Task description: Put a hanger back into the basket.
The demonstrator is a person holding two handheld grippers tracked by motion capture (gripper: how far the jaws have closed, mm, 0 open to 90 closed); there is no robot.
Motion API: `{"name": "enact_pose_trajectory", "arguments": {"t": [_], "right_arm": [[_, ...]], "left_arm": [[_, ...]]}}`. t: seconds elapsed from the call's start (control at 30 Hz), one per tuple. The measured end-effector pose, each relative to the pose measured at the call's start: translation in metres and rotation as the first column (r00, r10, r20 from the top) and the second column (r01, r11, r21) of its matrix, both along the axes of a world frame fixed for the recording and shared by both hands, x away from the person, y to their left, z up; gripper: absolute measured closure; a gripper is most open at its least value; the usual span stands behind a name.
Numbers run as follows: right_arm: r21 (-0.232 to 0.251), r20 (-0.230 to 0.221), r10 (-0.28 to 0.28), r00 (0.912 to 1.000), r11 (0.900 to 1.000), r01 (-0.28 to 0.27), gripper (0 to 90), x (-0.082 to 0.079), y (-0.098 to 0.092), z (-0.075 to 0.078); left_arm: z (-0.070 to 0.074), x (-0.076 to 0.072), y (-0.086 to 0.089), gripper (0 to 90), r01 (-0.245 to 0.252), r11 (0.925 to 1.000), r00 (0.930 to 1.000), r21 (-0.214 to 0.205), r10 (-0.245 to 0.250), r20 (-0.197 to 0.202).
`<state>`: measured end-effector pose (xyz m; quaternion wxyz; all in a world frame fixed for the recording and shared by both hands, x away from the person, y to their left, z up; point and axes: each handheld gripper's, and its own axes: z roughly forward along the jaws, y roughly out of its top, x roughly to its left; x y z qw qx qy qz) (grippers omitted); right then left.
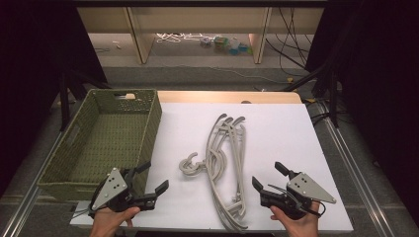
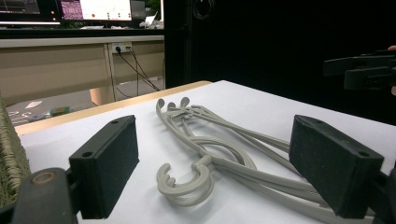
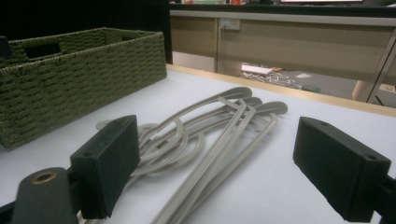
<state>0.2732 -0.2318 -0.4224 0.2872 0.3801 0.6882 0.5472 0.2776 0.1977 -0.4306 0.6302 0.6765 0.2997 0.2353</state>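
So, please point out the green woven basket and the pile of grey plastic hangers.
Green woven basket (image 1: 148,129): high view, right wall.
Pile of grey plastic hangers (image 1: 240,163): high view, long arm.

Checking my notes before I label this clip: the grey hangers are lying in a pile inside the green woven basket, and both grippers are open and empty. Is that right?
Not quite. The grey hangers lie in a pile on the white table, to the right of the green woven basket, not inside it; the high view shows this. The rest holds: the left gripper and the right gripper are open and empty.
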Motion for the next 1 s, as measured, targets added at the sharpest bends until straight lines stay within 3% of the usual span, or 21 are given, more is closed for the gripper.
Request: {"name": "enact_pose_trajectory", "arguments": {"t": [0.07, 0.1, 0.13, 0.37, 0.53, 0.63, 0.67, 0.73, 0.77, 0.83, 0.9, 1.0], "right_arm": [[-0.01, 0.009, -0.006, 0.9999, 0.9999, 0.007, 15.5, 0.001, 0.0, 0.0], [-0.012, -0.015, -0.005, 0.9999, 0.9999, 0.005, 15.6, 0.0, 0.0, 0.0], [-0.005, 0.001, -0.003, 1.0, 1.0, 0.003, 15.6, 0.002, 0.001, -0.002], [-0.028, -0.044, 0.015, 0.9989, 0.9995, -0.016, 15.8, 0.003, 0.004, 0.003], [-0.043, -0.052, 0.041, 0.9978, 0.9981, -0.043, 15.7, 0.007, 0.011, 0.009], [-0.056, -0.107, 0.064, 0.9922, 0.996, -0.07, 15.6, 0.007, 0.016, 0.014], [-0.069, -0.108, 0.077, 0.9912, 0.994, -0.085, 15.6, 0.009, 0.02, 0.015], [-0.103, -0.155, 0.087, 0.9842, 0.9894, -0.103, 15.6, 0.009, 0.025, 0.019], [-0.123, -0.209, 0.129, 0.9693, 0.9799, -0.157, 15.6, 0.012, 0.036, 0.021], [-0.133, -0.226, 0.136, 0.9645, 0.9765, -0.169, 15.8, 0.012, 0.041, 0.022], [-0.162, -0.269, 0.176, 0.9469, 0.9608, -0.225, 16.1, 0.015, 0.056, 0.024], [-0.227, -0.356, 0.207, 0.9111, 0.927, -0.299, 20.1, 0.021, 0.077, 0.02]], "left_arm": [[0.0, 0.0, 0.0, 15.6, 0.001, 1.0, 1.0, 0.002, -0.001, -0.001], [0.0, -0.001, -0.001, 15.6, -0.001, 1.0, 1.0, -0.005, 0.001, -0.008], [0.0, 0.0, -0.001, 15.6, 0.003, 1.0, 1.0, 0.004, -0.003, 0.0], [0.0, 0.0, 0.0, 15.6, 0.003, 1.0, 1.0, 0.002, -0.003, -0.008], [0.0, 0.0, 0.0, 15.6, 0.003, 1.0, 1.0, 0.002, -0.003, -0.006], [0.0, 0.0, 0.0, 15.6, 0.002, 1.0, 1.0, 0.003, -0.002, -0.005], [0.0, 0.001, 0.0, 15.6, 0.001, 1.0, 1.0, 0.004, -0.001, -0.006], [0.0, 0.001, 0.0, 15.7, 0.002, 1.0, 1.0, 0.003, -0.002, -0.006], [0.0, 0.001, 0.0, 15.7, 0.004, 1.0, 1.0, 0.004, -0.004, -0.006], [-0.001, 0.001, 0.0, 15.7, 0.009, 1.0, 0.9999, -0.002, -0.009, -0.005], [0.0, 0.0, -0.001, 15.7, 0.005, 1.0, 0.9999, 0.0, -0.005, -0.012], [0.0, 0.001, 0.0, 15.8, 0.007, 1.0, 0.9999, 0.005, -0.007, -0.008]]}}
